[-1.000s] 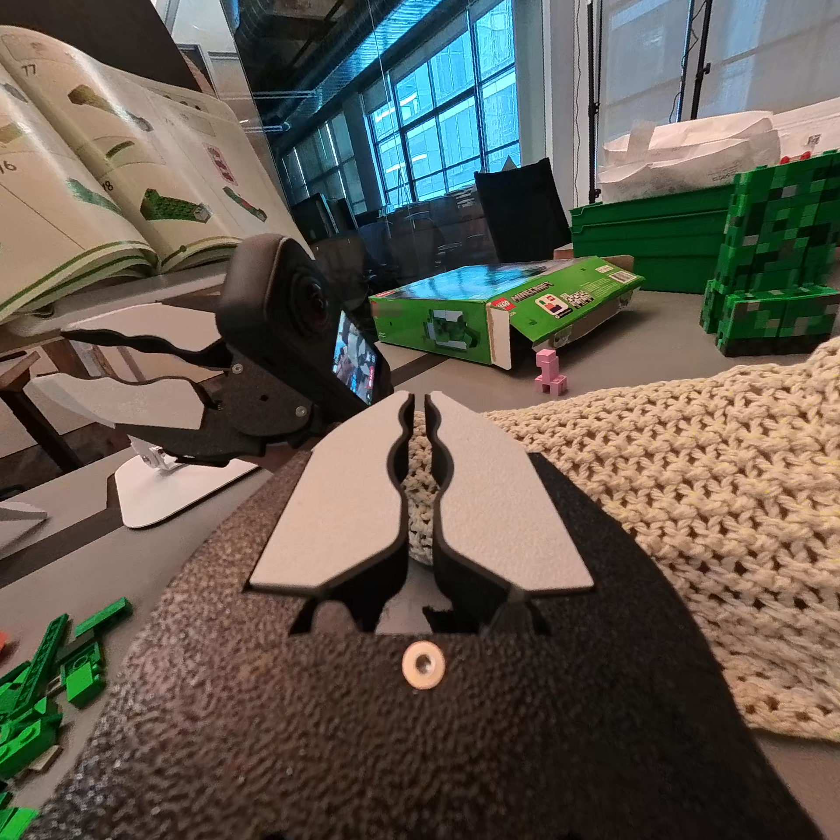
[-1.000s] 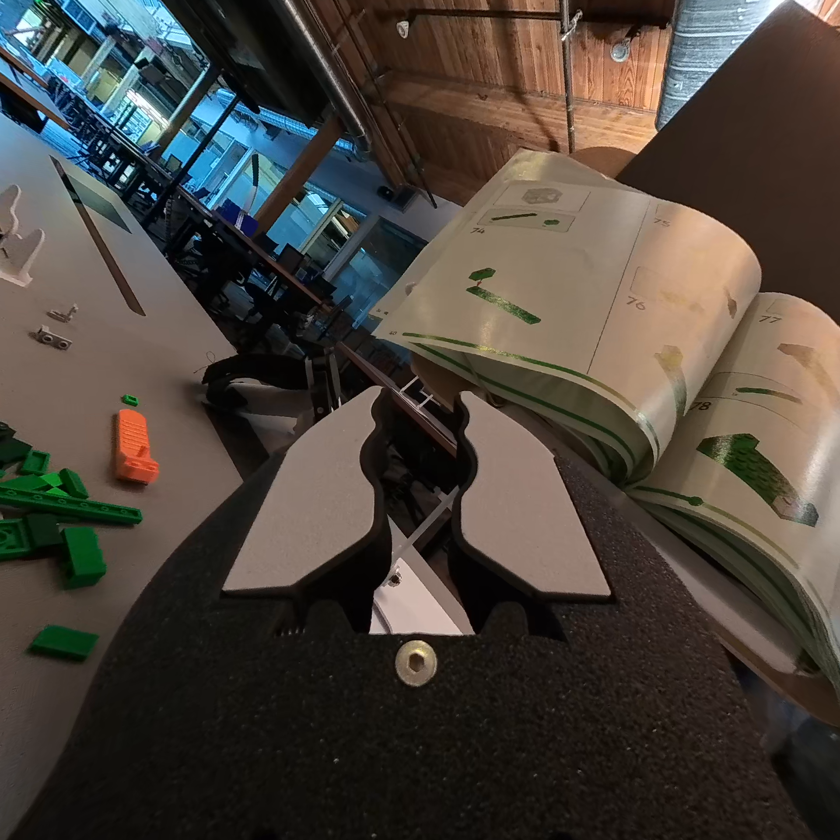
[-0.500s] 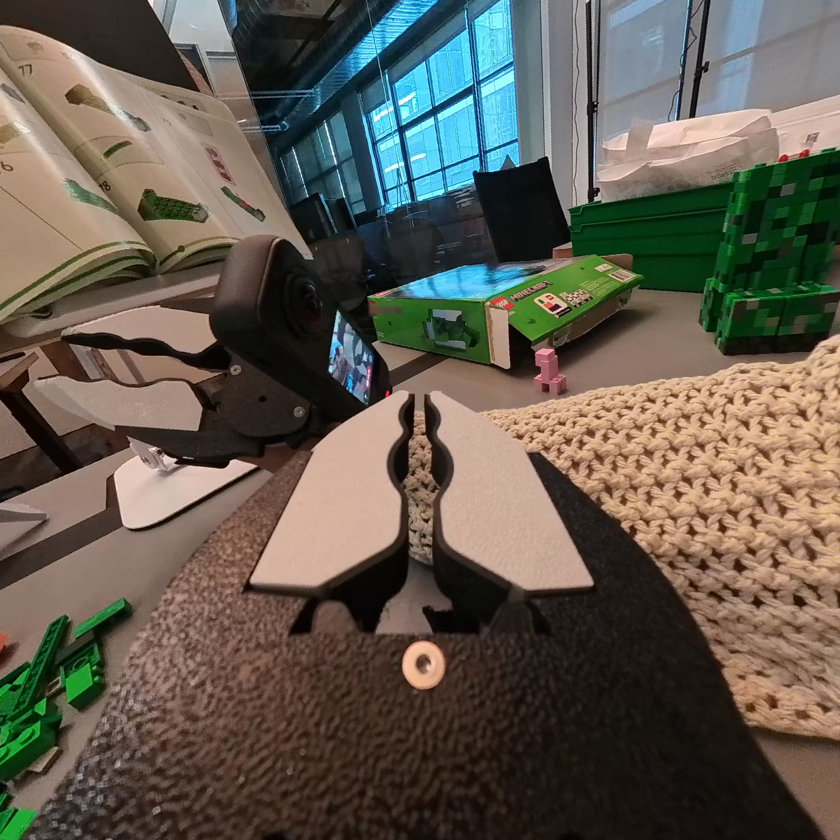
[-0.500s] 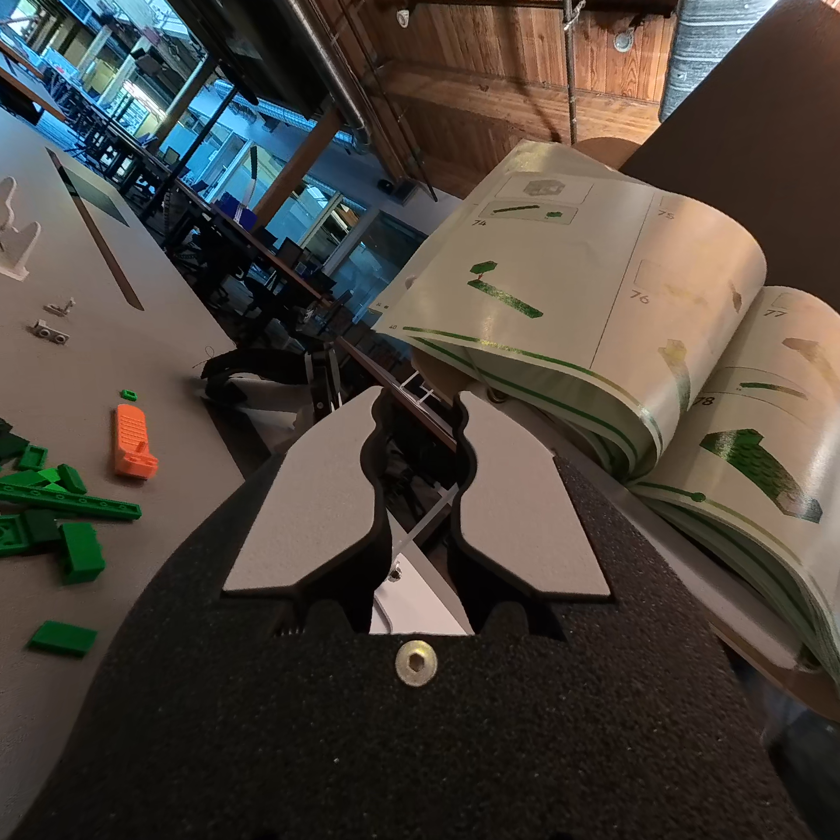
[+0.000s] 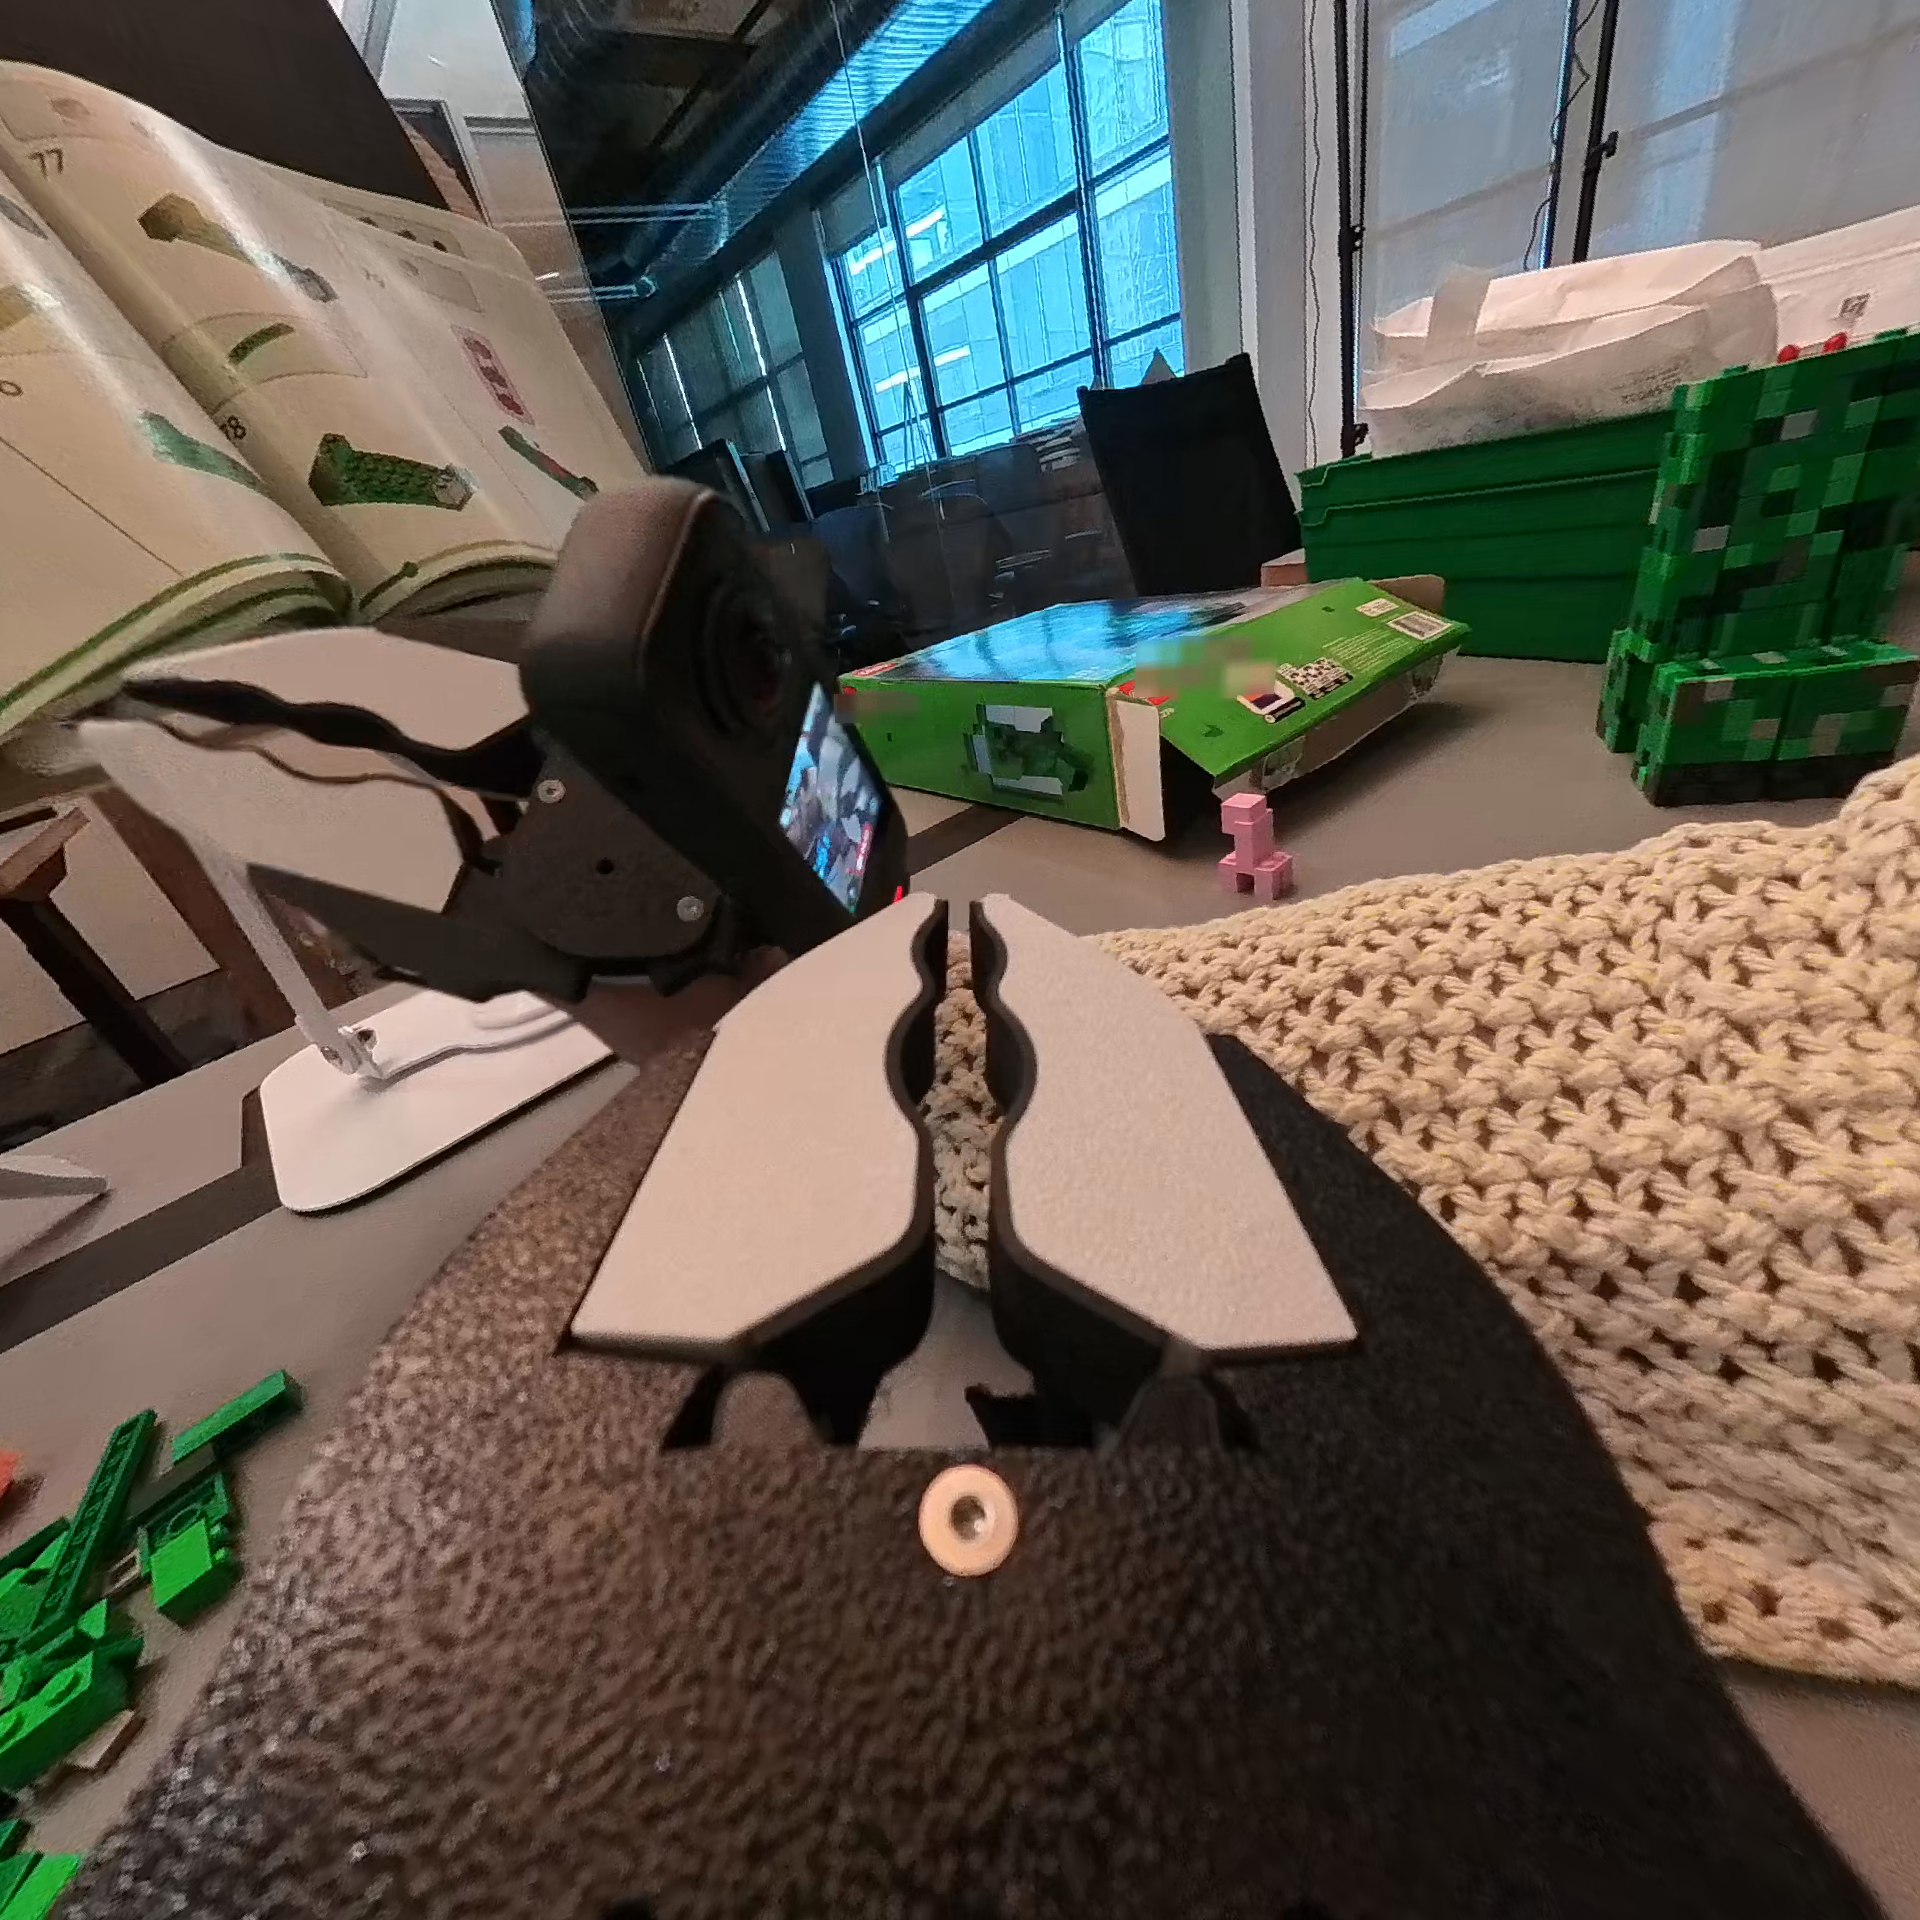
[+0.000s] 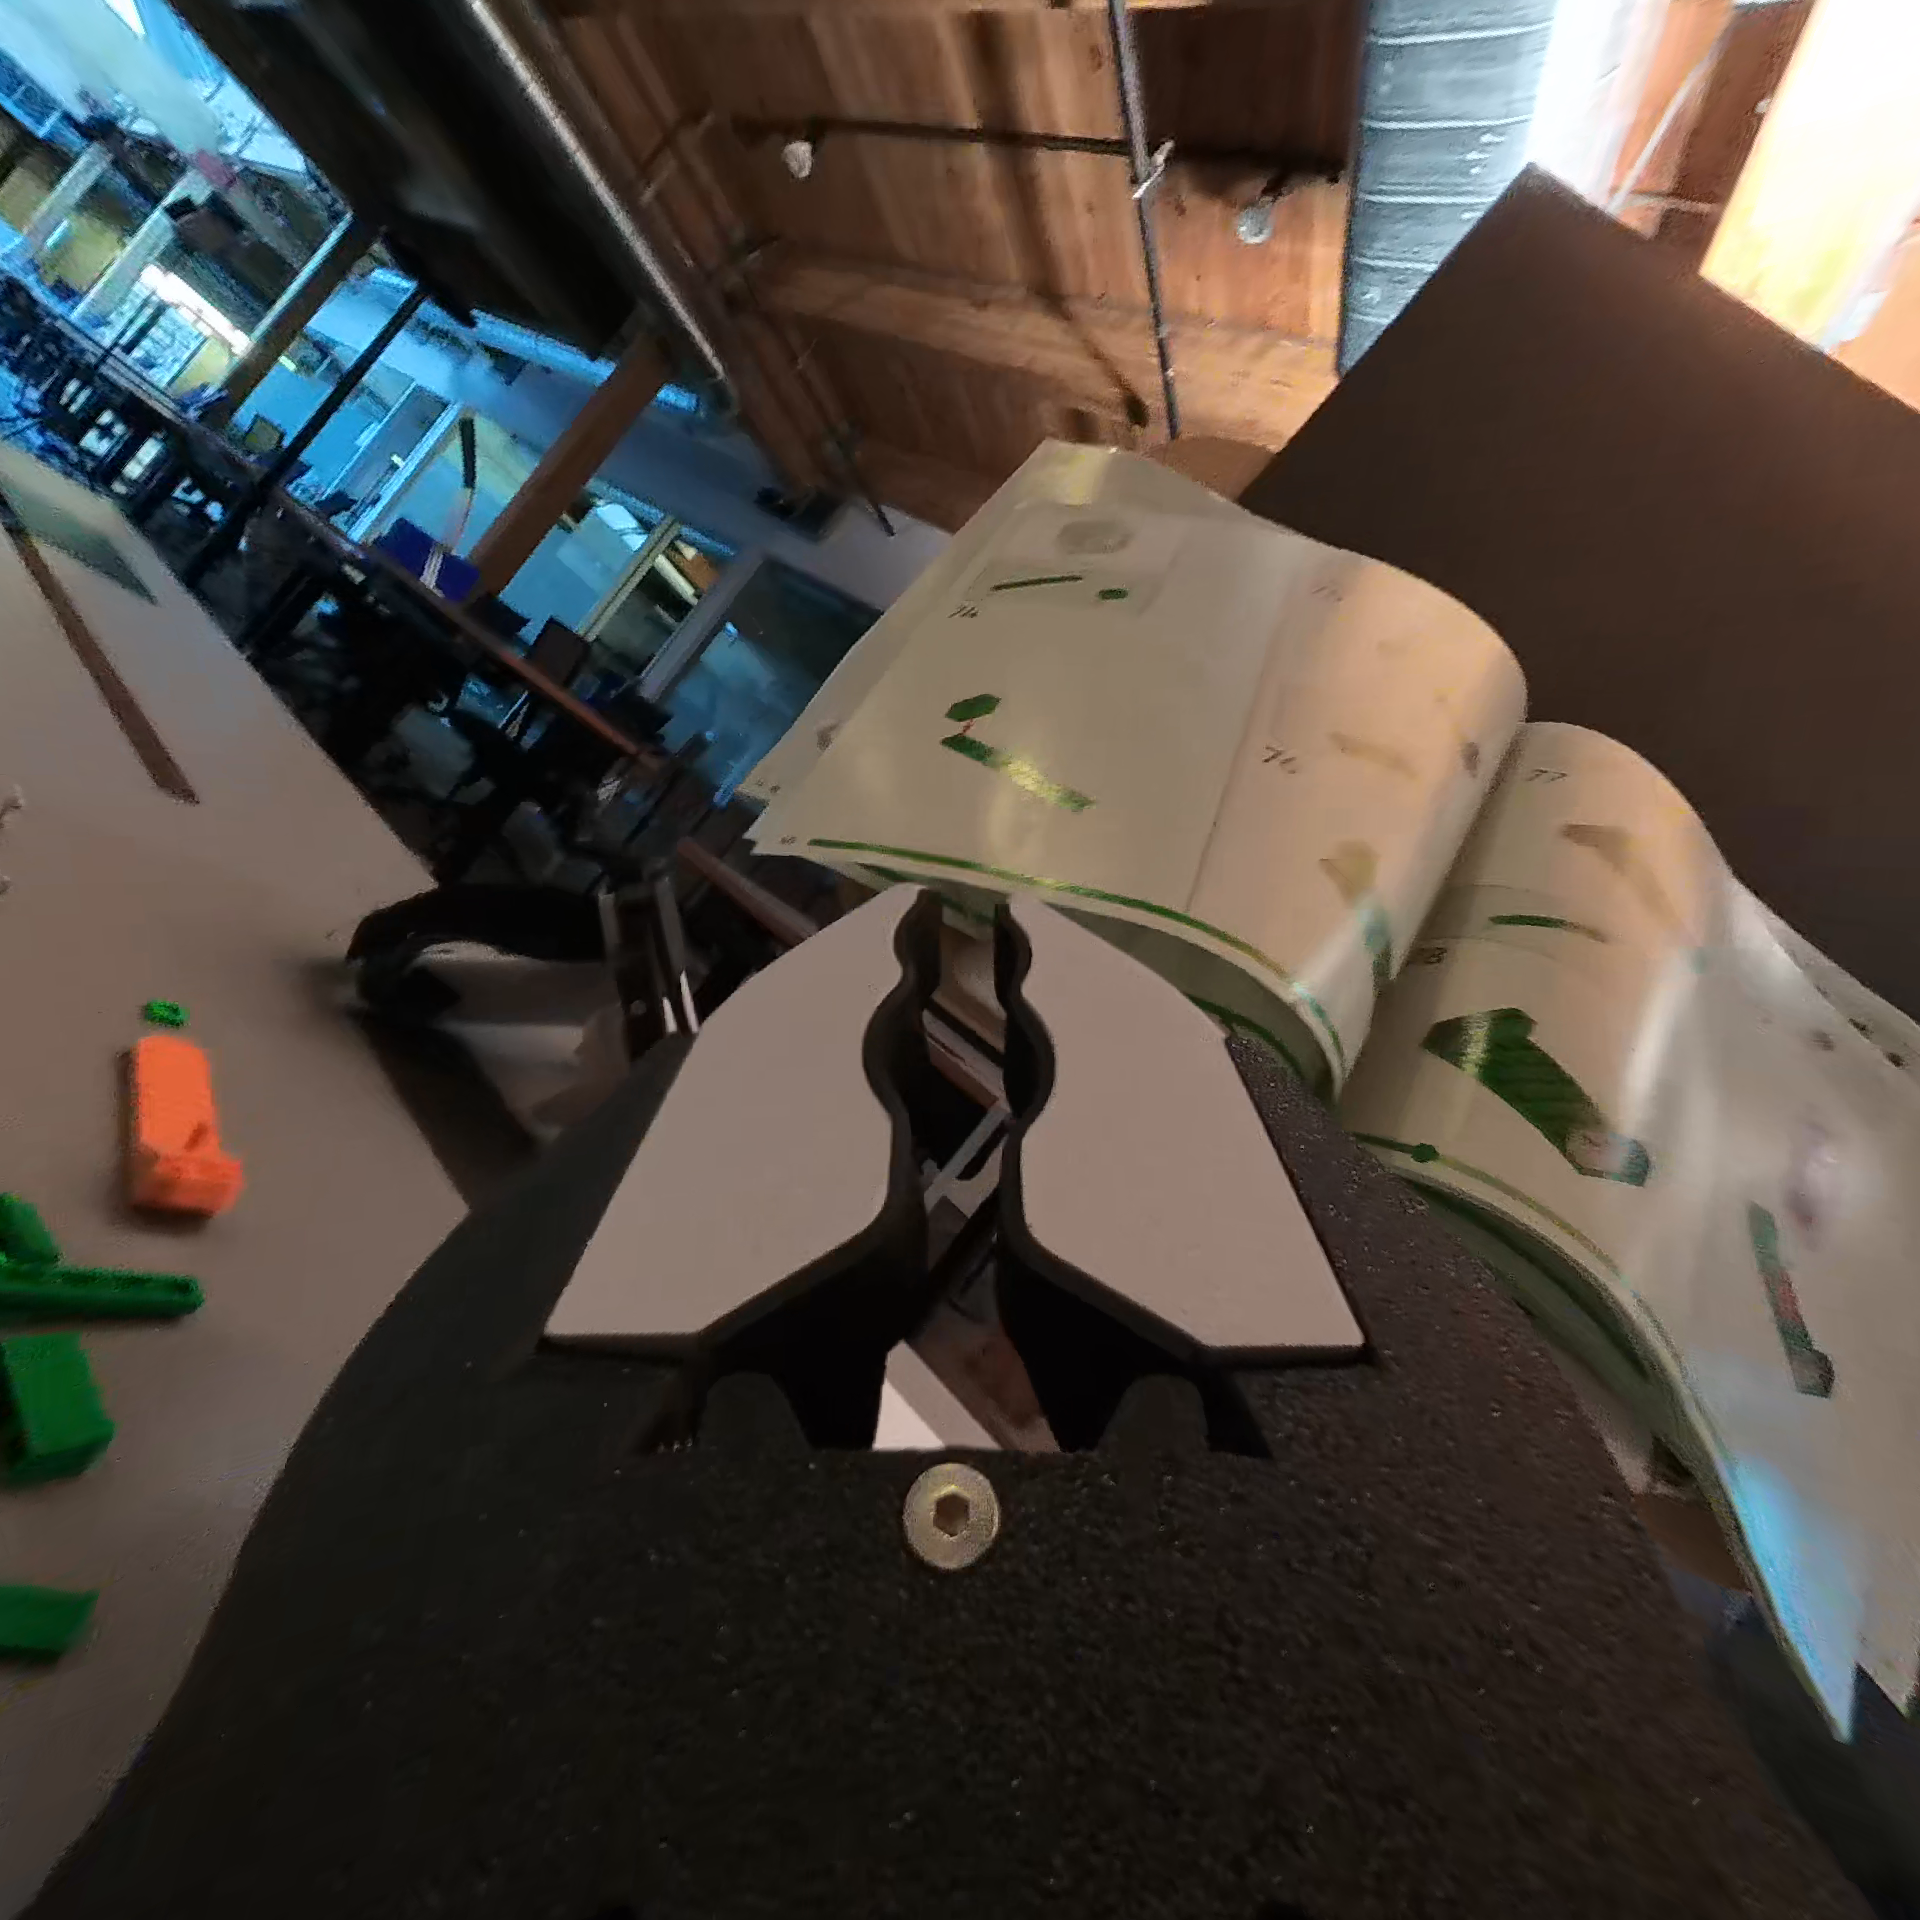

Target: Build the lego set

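Note:
My left gripper (image 5: 958, 912) is shut and empty, just above the table, with its tips in front of a cream knitted cloth (image 5: 1558, 1195). My right gripper (image 6: 956, 914) has its jaws a narrow gap apart. Its tips are at the lower edge of the left page of the open instruction booklet (image 6: 1195, 748); I cannot tell if they touch it. The right gripper (image 5: 114, 717) also shows in the left wrist view, under the booklet (image 5: 208, 416). Loose green bricks (image 5: 94, 1538) lie on the table, also in the right wrist view (image 6: 62, 1299). A built green blocky model (image 5: 1787, 582) stands far right.
An orange piece (image 6: 171, 1132) lies beyond the green bricks. The booklet rests on a stand with a white base (image 5: 416, 1101). A green set box (image 5: 1143, 686) lies on its side behind a small pink figure (image 5: 1252, 847). Green crates (image 5: 1475, 530) stand at the back. The grippers' ends are close to 20 cm from one another. To the built green blocky model (image 5: 1787, 582): left tips about 35 cm, right tips about 50 cm.
My right gripper has moved up to the booklet's lower edge and its jaws have narrowed. My left gripper has stayed shut and almost still.

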The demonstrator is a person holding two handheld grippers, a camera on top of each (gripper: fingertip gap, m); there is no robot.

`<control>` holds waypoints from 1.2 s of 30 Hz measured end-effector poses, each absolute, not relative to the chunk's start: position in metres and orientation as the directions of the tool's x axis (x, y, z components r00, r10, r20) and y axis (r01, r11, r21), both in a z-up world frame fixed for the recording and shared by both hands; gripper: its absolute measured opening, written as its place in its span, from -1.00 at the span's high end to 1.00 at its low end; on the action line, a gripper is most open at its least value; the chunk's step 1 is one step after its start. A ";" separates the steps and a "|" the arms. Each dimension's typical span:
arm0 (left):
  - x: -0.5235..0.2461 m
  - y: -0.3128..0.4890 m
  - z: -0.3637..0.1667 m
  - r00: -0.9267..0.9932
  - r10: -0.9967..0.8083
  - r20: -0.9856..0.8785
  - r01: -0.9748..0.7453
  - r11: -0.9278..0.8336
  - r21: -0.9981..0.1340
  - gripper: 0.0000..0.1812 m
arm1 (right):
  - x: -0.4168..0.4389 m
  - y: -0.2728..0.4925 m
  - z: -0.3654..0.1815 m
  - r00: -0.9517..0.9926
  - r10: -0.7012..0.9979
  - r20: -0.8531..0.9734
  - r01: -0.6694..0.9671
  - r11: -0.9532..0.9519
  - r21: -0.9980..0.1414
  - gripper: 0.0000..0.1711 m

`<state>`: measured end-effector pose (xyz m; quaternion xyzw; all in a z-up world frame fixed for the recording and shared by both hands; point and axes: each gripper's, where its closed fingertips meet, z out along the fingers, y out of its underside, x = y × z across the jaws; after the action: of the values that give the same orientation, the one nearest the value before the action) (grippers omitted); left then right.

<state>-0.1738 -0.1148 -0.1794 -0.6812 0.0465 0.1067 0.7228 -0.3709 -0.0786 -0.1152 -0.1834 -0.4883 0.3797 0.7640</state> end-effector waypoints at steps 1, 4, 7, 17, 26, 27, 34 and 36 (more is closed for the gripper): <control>-0.174 -0.115 -0.179 0.973 0.091 -0.212 -0.217 0.050 -0.975 0.97 | -0.369 -0.077 -0.112 0.245 0.764 0.596 -0.409 0.639 -0.651 0.90; -0.174 -0.115 -0.180 0.973 0.091 -0.213 -0.218 0.049 -0.975 0.97 | -0.364 -0.066 -0.104 0.273 0.803 0.530 -0.429 0.595 -0.680 0.90; -0.174 -0.115 -0.180 0.973 0.091 -0.214 -0.219 0.048 -0.975 0.97 | -0.363 -0.048 -0.099 0.302 0.842 0.446 -0.435 0.538 -0.722 0.90; -0.175 -0.116 -0.178 0.972 0.101 -0.212 -0.218 0.054 -0.974 0.97 | -0.390 -0.059 -0.100 0.231 0.850 0.473 -0.365 0.526 -0.768 0.84; -0.236 -0.165 -0.116 0.871 0.318 -0.375 -0.397 0.006 -0.918 0.99 | -0.384 -0.062 -0.116 0.305 0.517 0.799 -0.198 0.856 -0.478 0.16; -0.253 -0.170 -0.112 0.871 0.342 -0.353 -0.370 -0.018 -0.929 0.99 | -0.387 -0.059 -0.122 0.313 0.451 0.836 -0.154 0.892 -0.424 0.15; -0.394 -0.172 -0.107 0.728 0.425 -0.538 -0.400 -0.374 -0.837 0.94 | -0.393 -0.070 -0.105 0.431 0.214 0.877 -0.079 0.977 -0.200 0.32; -0.416 -0.166 -0.107 0.645 0.365 -0.672 -0.501 -0.461 -0.732 0.92 | -0.393 -0.074 -0.101 0.434 0.198 0.879 -0.088 0.980 -0.178 0.34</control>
<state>-0.4164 -0.1664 -0.1072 -0.7451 0.0457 0.4191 0.5169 -0.3933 -0.0739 -0.1014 -0.0527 -0.5252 0.0846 0.8451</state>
